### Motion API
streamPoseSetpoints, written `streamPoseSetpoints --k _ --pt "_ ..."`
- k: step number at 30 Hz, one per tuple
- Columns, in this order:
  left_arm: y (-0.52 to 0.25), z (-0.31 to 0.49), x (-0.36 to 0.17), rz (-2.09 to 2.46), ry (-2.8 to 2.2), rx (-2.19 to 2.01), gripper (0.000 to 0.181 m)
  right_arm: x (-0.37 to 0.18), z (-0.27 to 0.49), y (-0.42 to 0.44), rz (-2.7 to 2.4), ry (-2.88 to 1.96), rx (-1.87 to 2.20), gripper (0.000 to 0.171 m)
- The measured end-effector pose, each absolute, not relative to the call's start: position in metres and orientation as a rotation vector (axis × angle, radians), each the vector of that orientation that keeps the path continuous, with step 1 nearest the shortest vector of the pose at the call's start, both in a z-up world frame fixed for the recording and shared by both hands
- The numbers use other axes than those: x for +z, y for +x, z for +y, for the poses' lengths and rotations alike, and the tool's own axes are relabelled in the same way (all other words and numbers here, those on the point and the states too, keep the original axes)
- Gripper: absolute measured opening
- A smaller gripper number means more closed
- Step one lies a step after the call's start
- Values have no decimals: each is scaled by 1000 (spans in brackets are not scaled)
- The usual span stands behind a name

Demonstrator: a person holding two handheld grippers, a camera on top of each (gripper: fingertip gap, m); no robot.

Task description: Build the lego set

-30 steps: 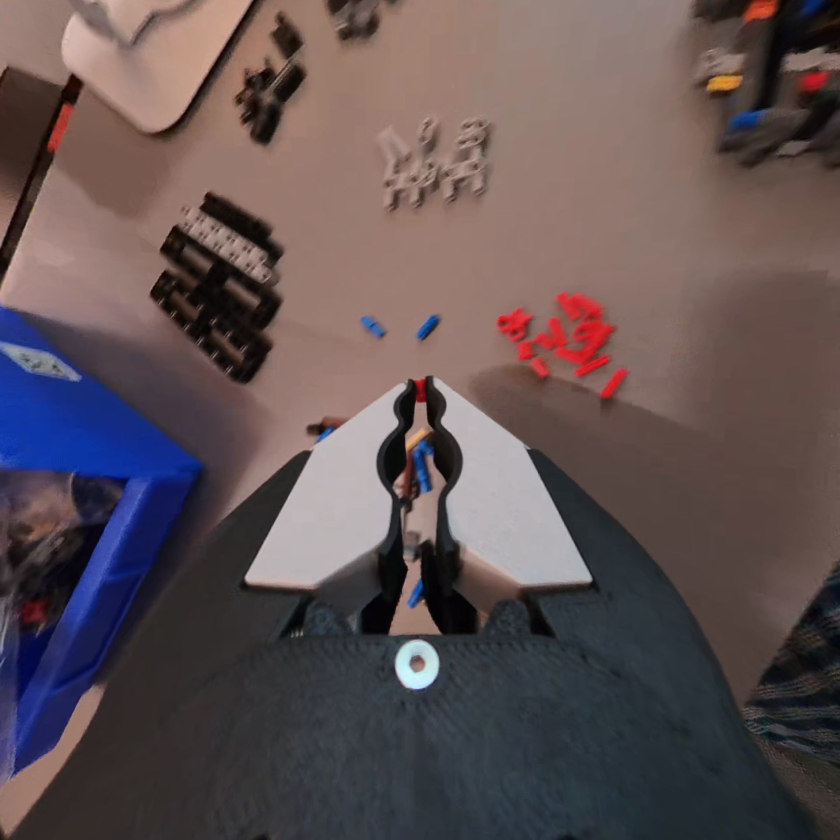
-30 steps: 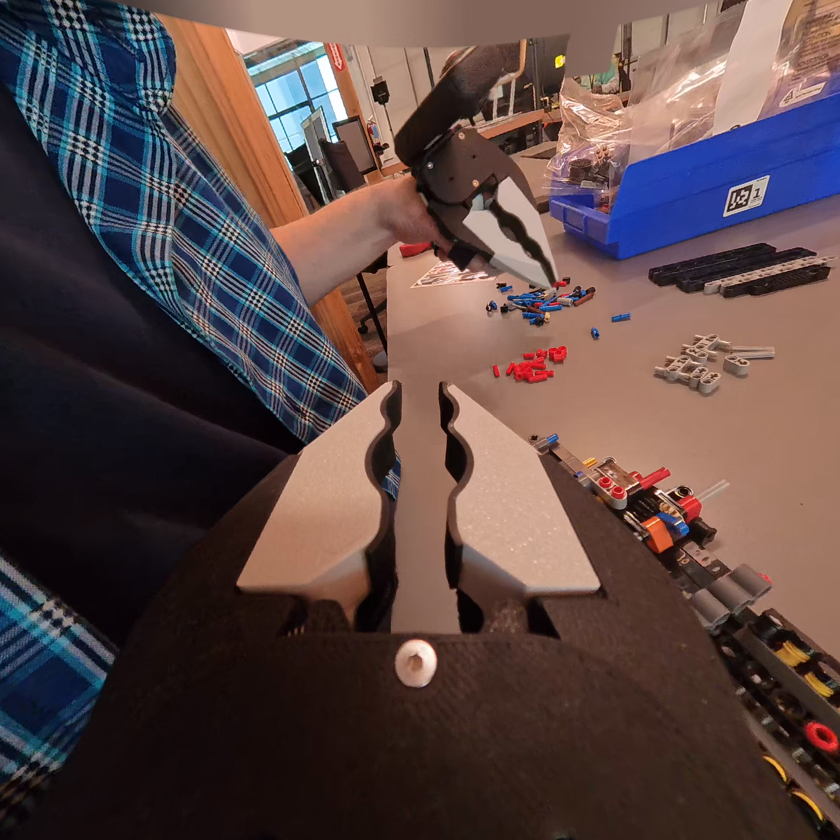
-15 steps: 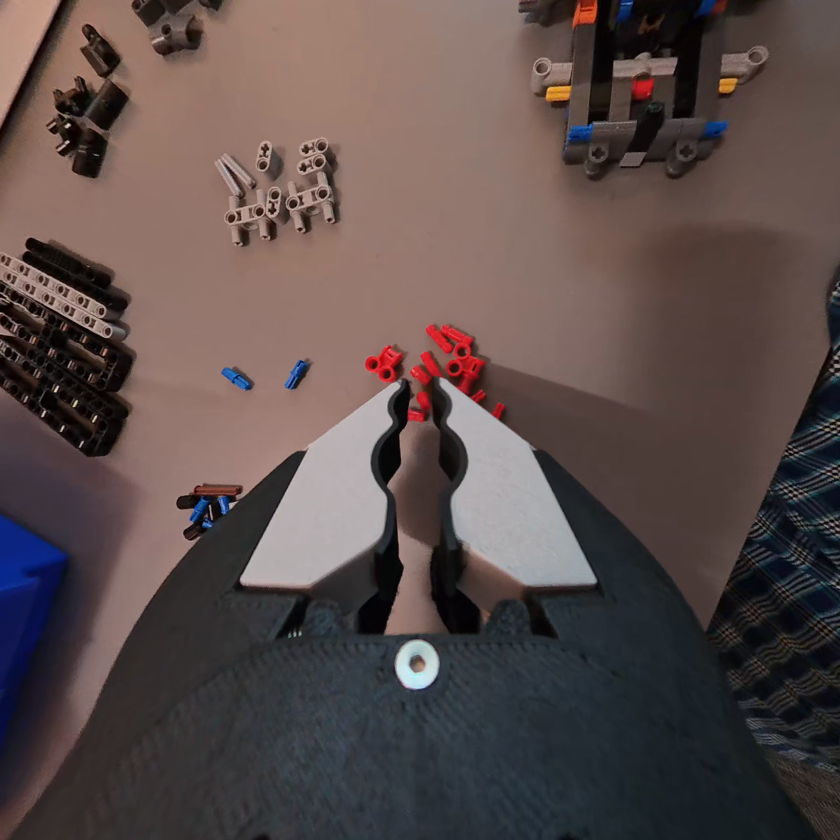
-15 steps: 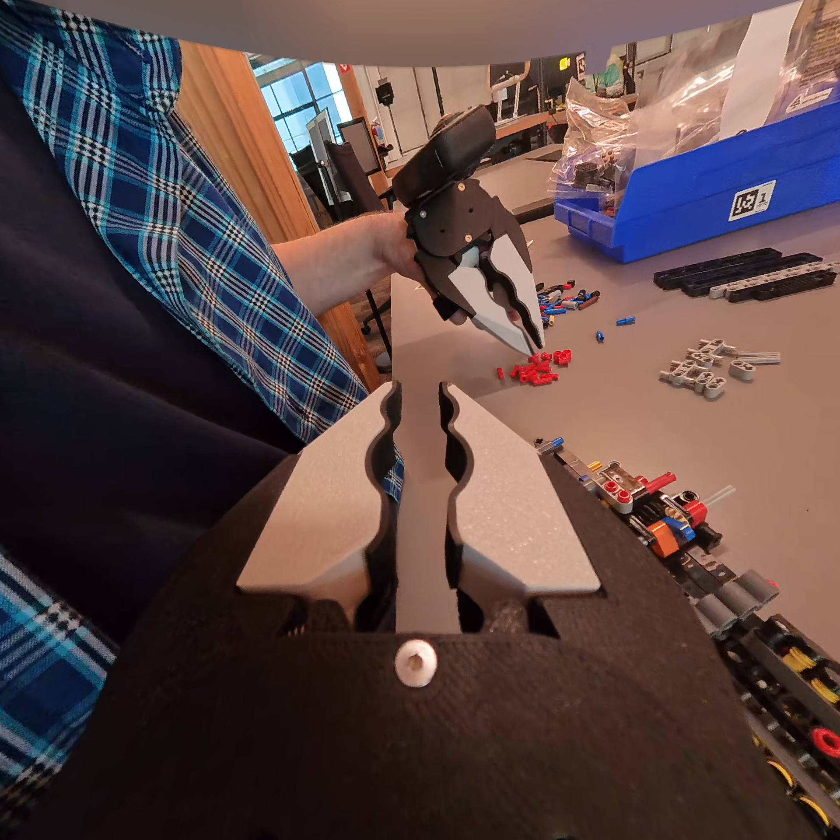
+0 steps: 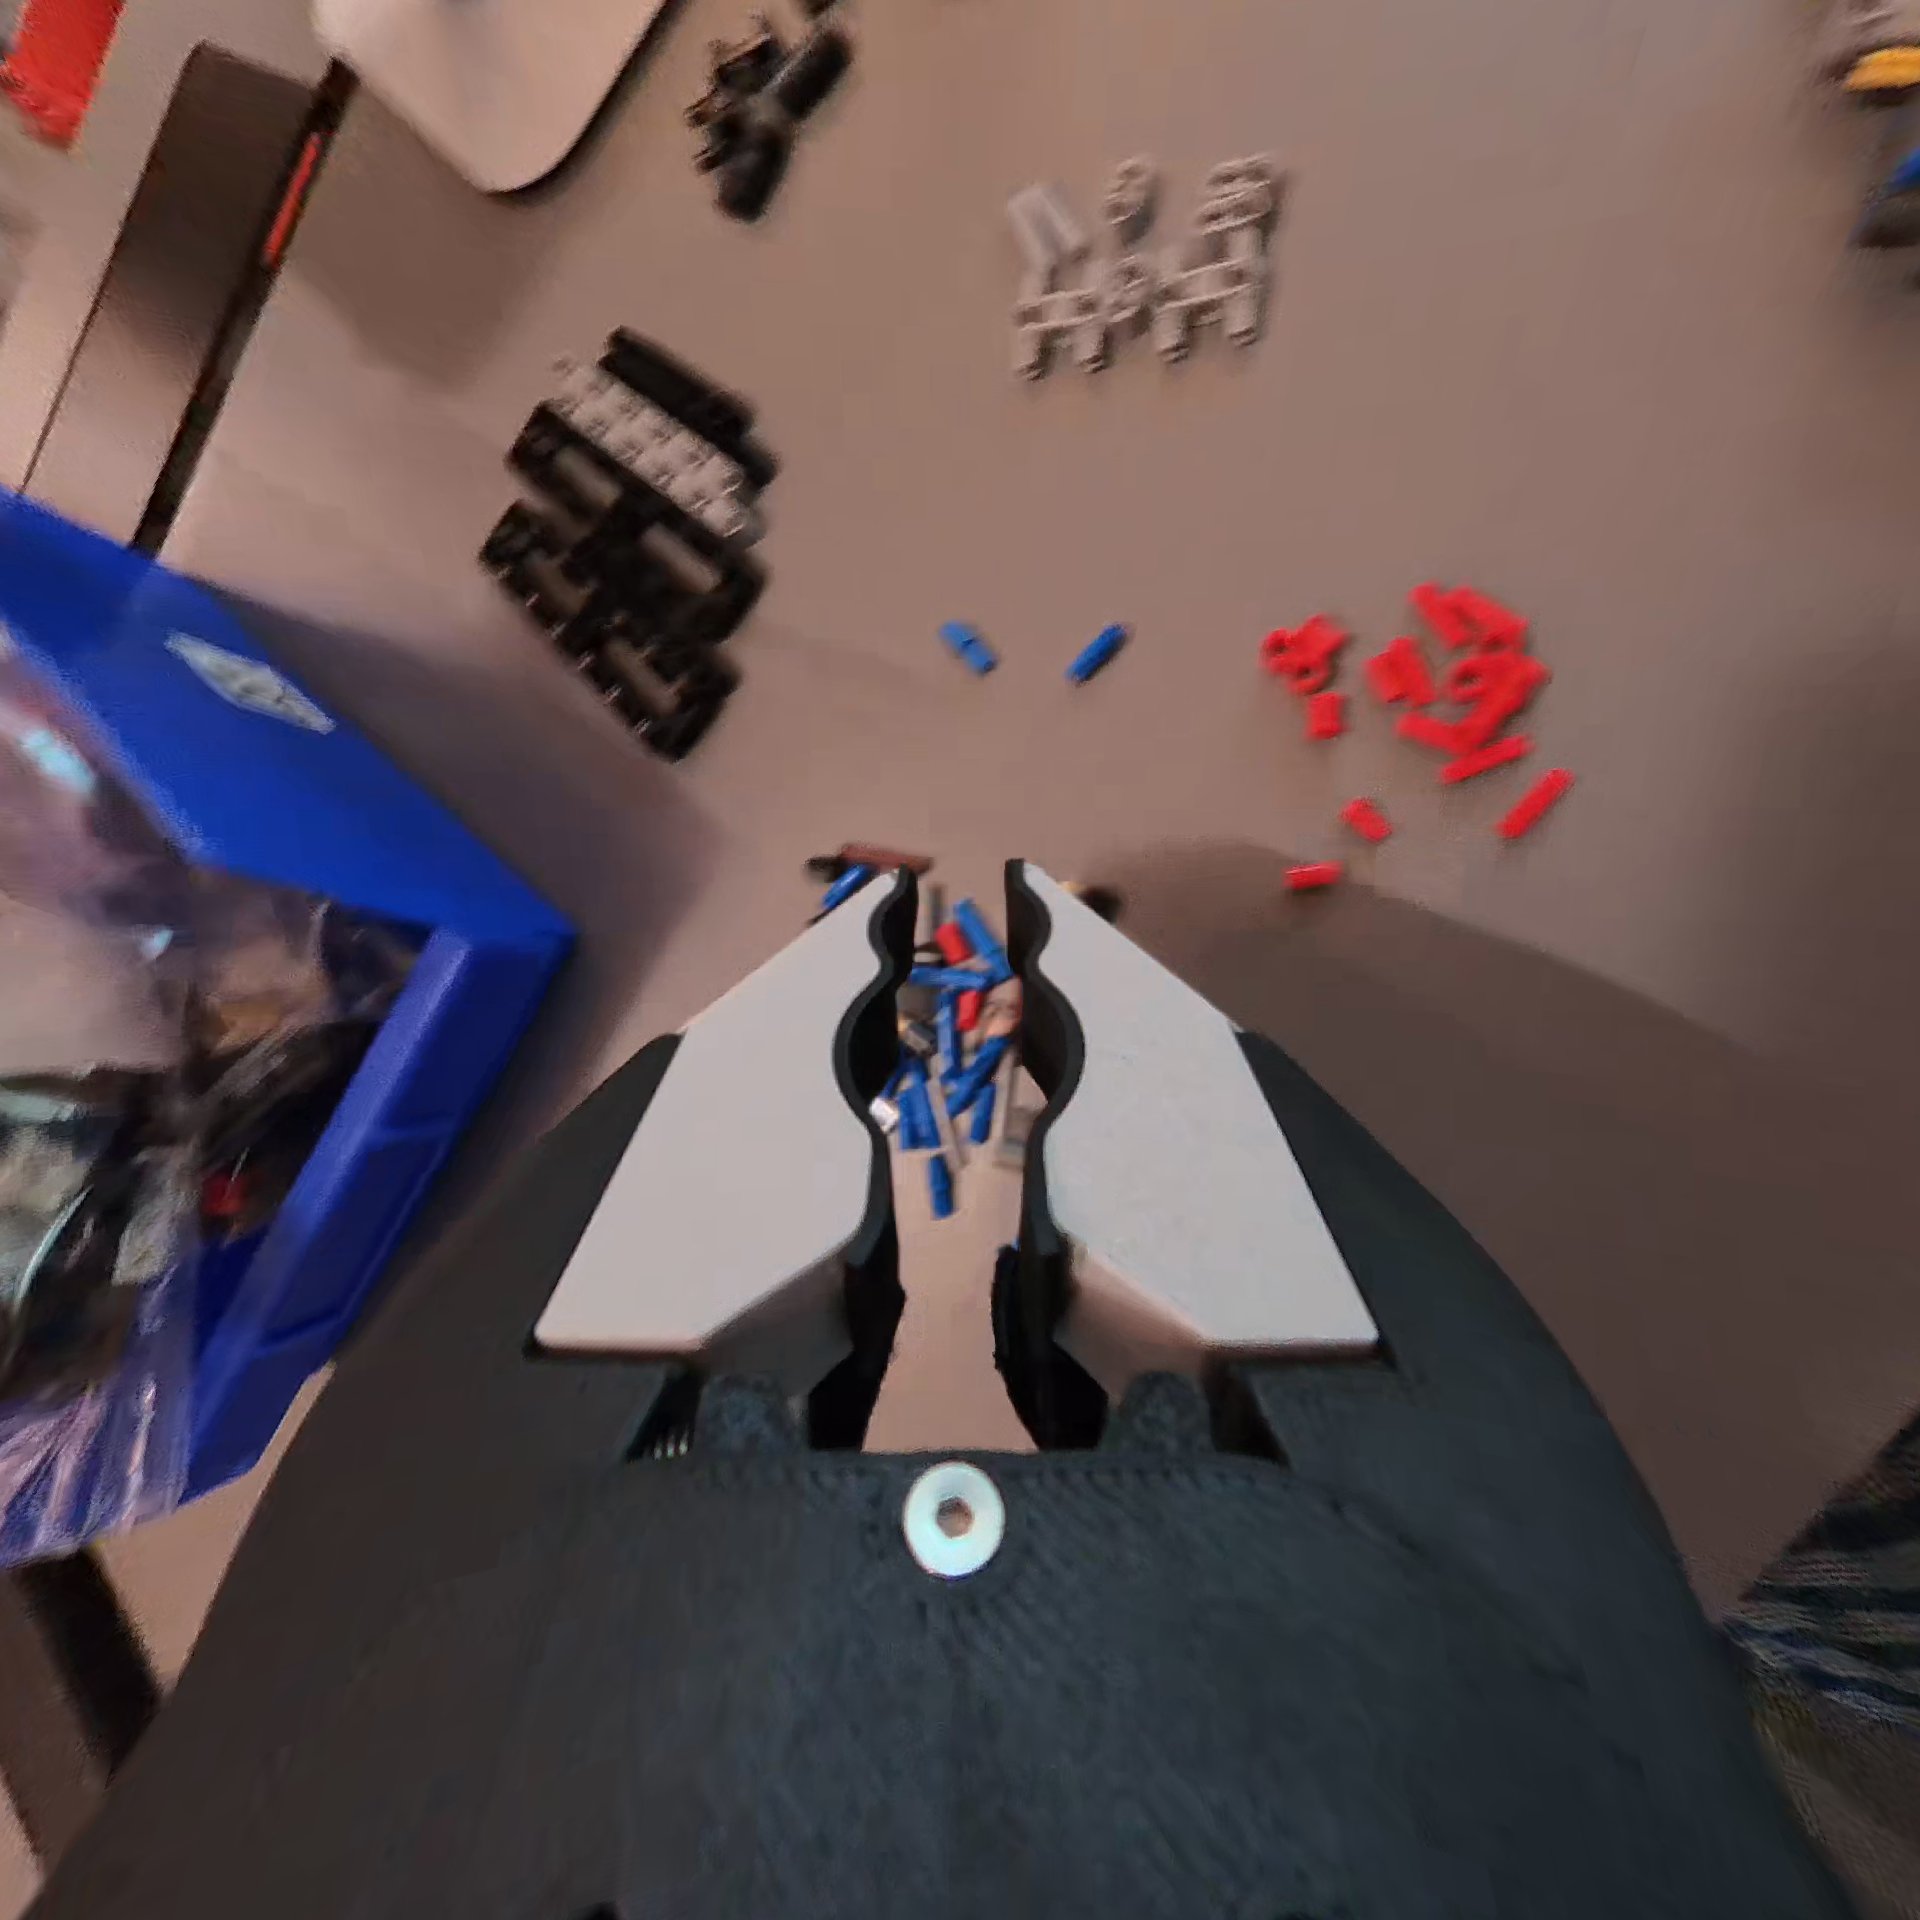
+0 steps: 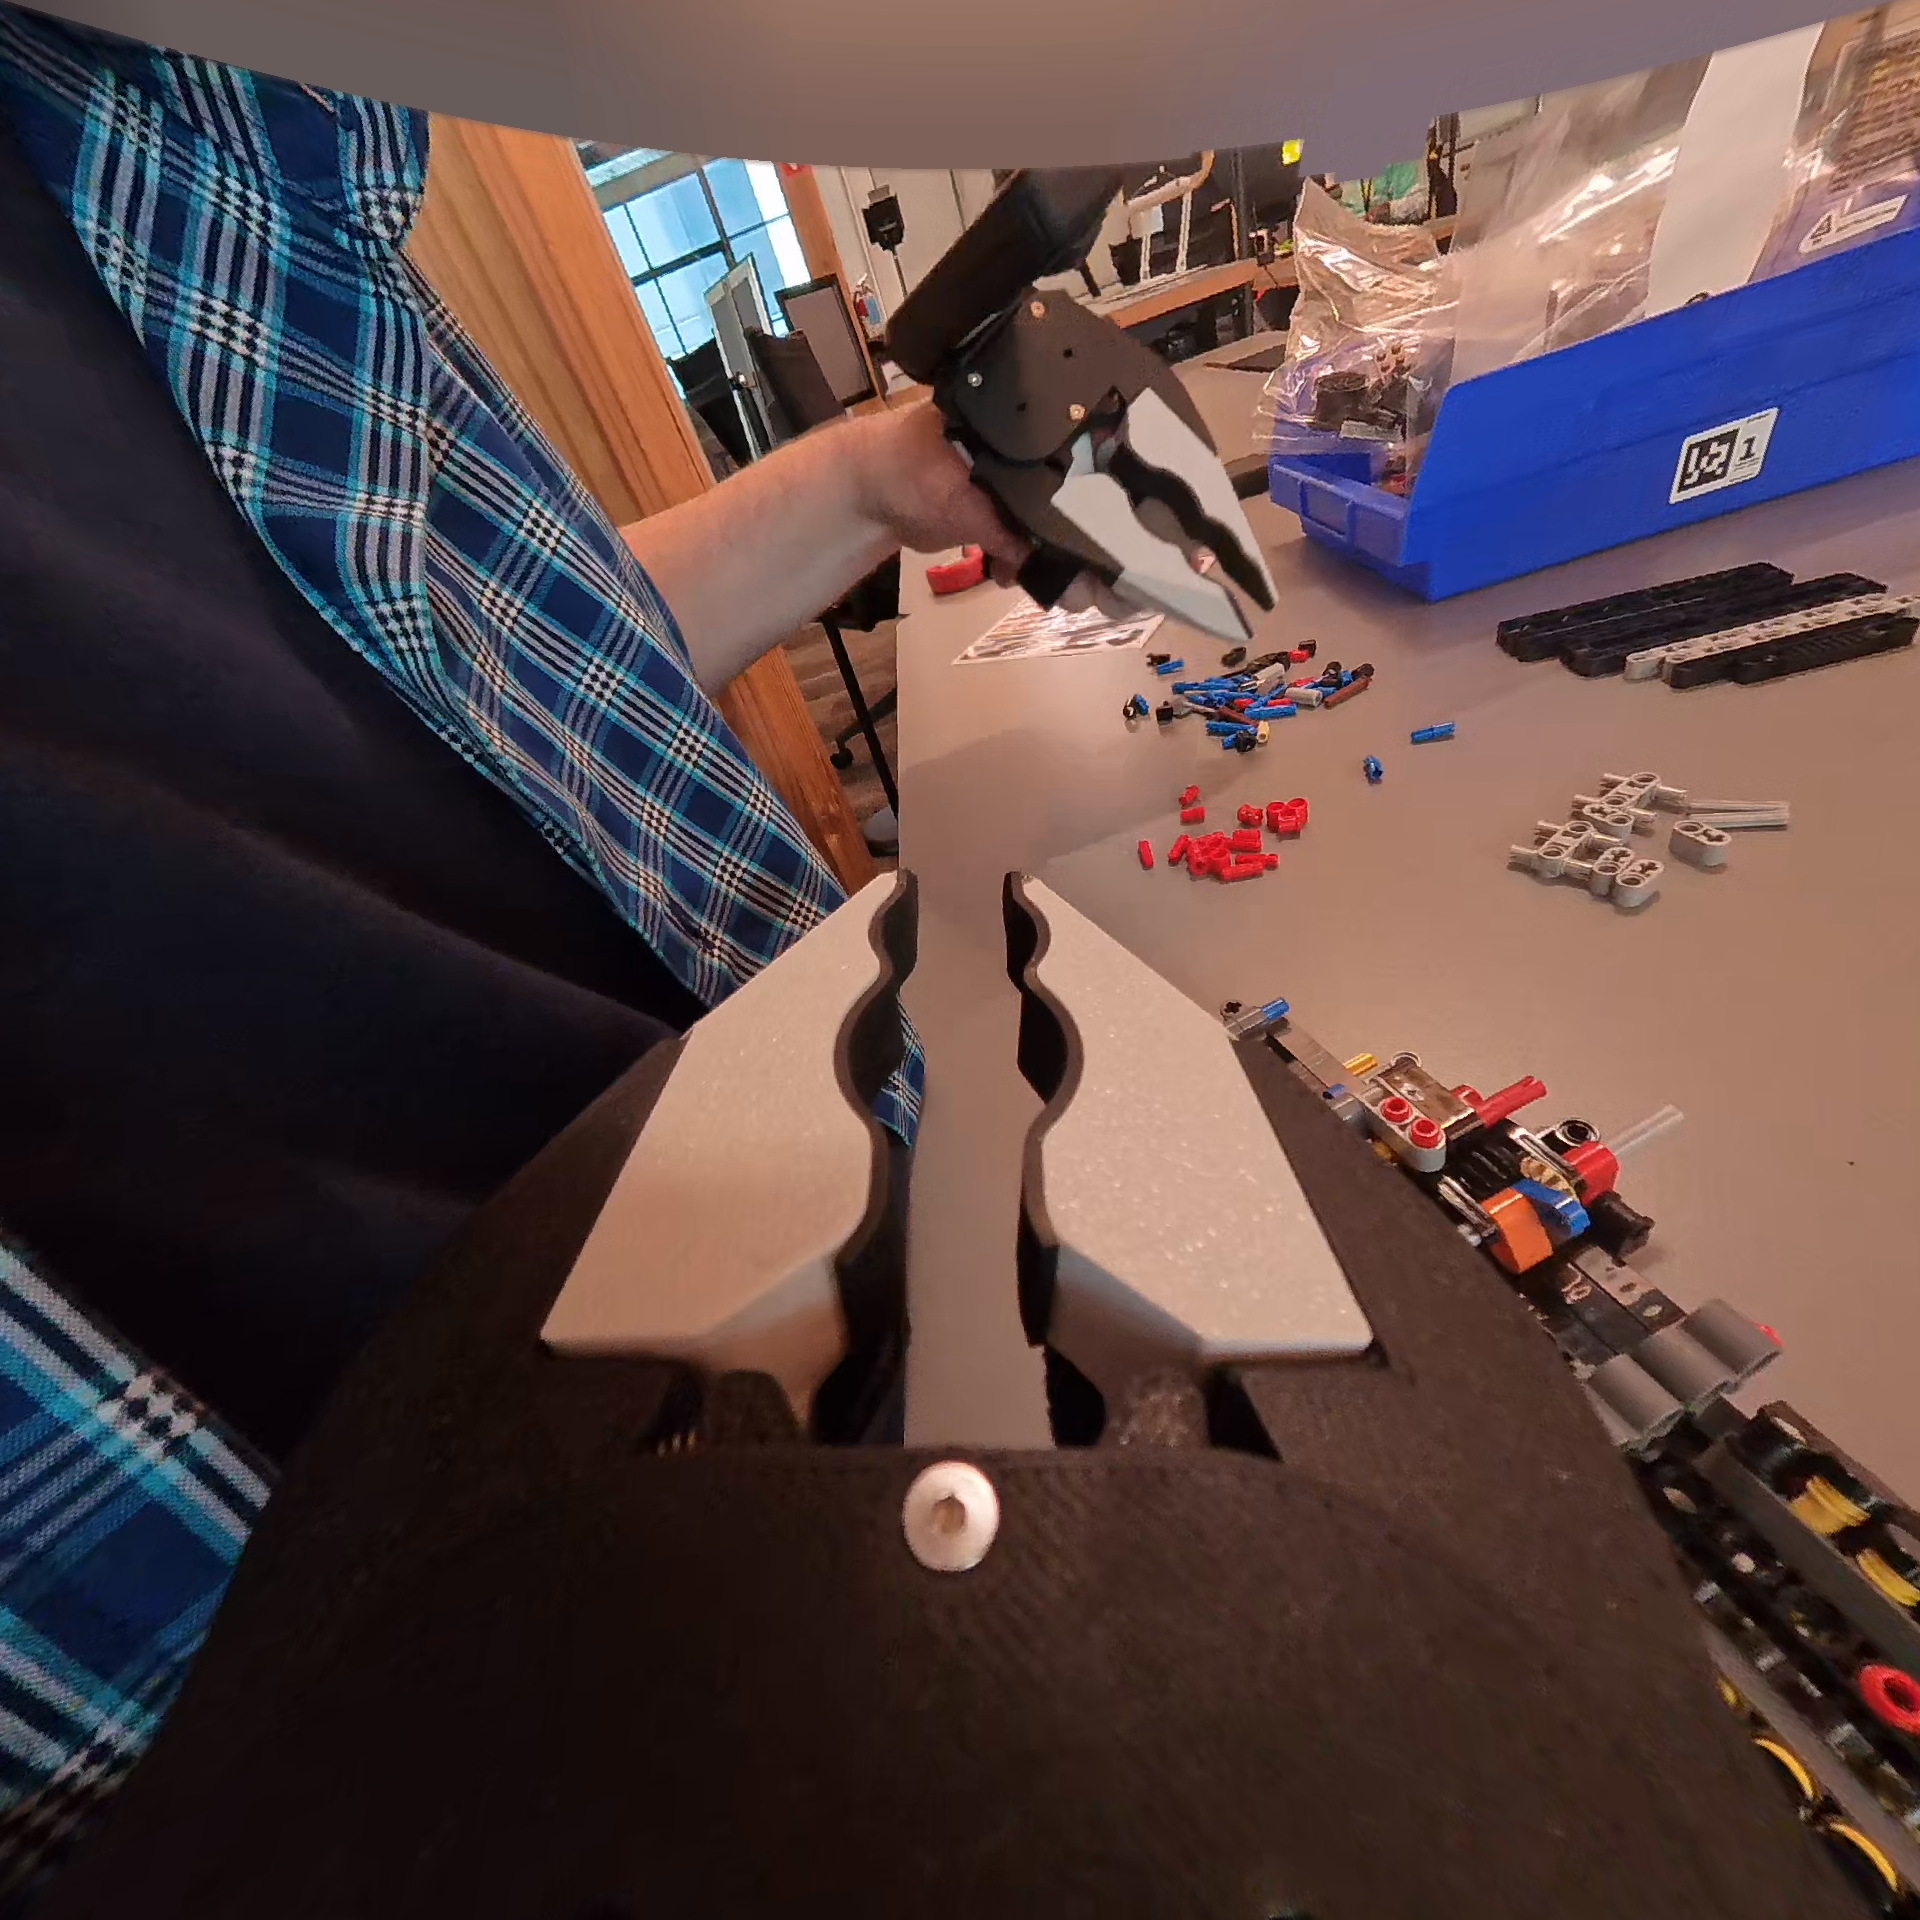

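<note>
My left gripper (image 5: pixel 958 883) is open and empty, and it hovers over a heap of small blue pins (image 5: pixel 951 1060) mixed with a few red and tan bits. The right wrist view shows it (image 6: pixel 1242 615) tilted down just above that heap (image 6: pixel 1247 696). A pile of red pins (image 5: pixel 1455 686) lies to its right and shows too in the right wrist view (image 6: pixel 1226 844). My right gripper (image 6: pixel 958 883) is open and empty near the table's front edge. The partly built model (image 6: pixel 1507 1174) lies right beside it.
Two loose blue pins (image 5: pixel 1096 652) lie ahead. Black and grey beams (image 5: pixel 634 540), grey connectors (image 5: pixel 1143 270) and small black parts (image 5: pixel 758 114) lie farther off. A blue bin (image 5: pixel 312 790) with bagged parts stands left. A person's plaid sleeve (image 6: pixel 468 520) fills the right wrist view's left. One gripper's finger ends stand about 30 centimeters off the other's.
My left gripper swung from over the red pins back left to the blue pin heap, and its jaws opened wider. My right gripper has not moved.
</note>
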State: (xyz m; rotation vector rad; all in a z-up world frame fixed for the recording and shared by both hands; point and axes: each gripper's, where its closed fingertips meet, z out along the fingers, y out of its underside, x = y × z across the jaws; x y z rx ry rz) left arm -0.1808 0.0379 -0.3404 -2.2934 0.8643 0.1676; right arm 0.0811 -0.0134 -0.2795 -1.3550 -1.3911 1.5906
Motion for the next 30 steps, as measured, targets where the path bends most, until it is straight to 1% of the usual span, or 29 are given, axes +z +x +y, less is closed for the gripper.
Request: streamPoseSetpoints --k 1,4,7,14,20,30 --pt "-193 40 -340 835 -2308 185 14 -279 -14 81 -1390 -1354 1591 13" --pt "-222 44 -347 802 -2345 237 13 -279 -14 81 -1391 -1354 1589 13" --pt "-231 47 -360 803 -2383 212 10 -279 -15 81 -1390 -1356 1588 13" --pt "-229 53 -383 886 -2443 190 11 -280 -15 80 -1390 -1364 1583 13" --pt "-224 52 -390 906 -2462 152 12 -279 -15 81 -1381 -1364 1596 13" --pt "-223 56 -391 874 -2459 151 7 -277 -15 82 -1369 -1365 1607 13"
